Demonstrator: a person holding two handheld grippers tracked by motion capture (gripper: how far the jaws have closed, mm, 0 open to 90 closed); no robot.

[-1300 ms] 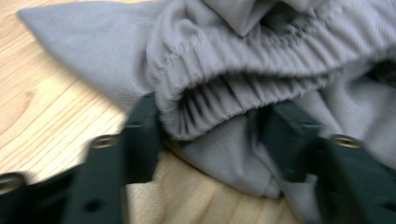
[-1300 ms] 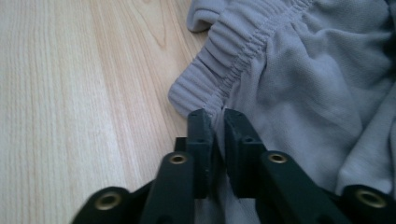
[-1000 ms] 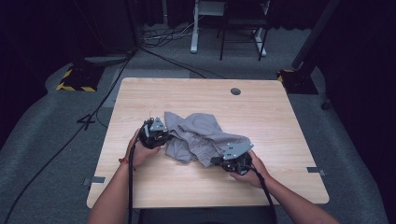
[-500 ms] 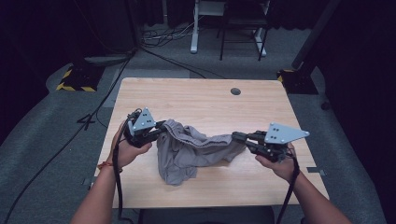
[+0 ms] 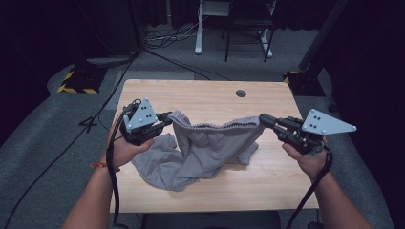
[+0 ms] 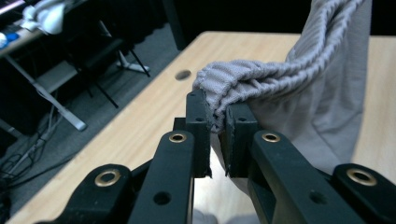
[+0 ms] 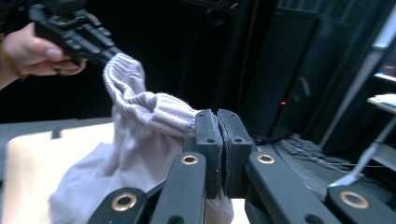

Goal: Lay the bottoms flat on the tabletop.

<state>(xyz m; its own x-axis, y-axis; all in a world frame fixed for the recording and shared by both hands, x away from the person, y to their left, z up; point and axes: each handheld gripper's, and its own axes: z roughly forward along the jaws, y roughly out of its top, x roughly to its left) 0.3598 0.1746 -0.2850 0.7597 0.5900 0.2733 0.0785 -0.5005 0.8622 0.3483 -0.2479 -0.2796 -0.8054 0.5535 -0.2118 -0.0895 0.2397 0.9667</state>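
Grey shorts [image 5: 210, 148], ribbed waistband stretched taut (legs drooping onto table)

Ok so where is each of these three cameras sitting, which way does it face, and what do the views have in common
High view: fixed above the person's side, facing forward and down on the table; both forearms, left tool and right tool show.
Left gripper view: rides the left tool, looking along its jaws across the table.
Right gripper view: rides the right tool, facing the left hand.
Shared: the grey garment, its ribbed band clamped at both ends.
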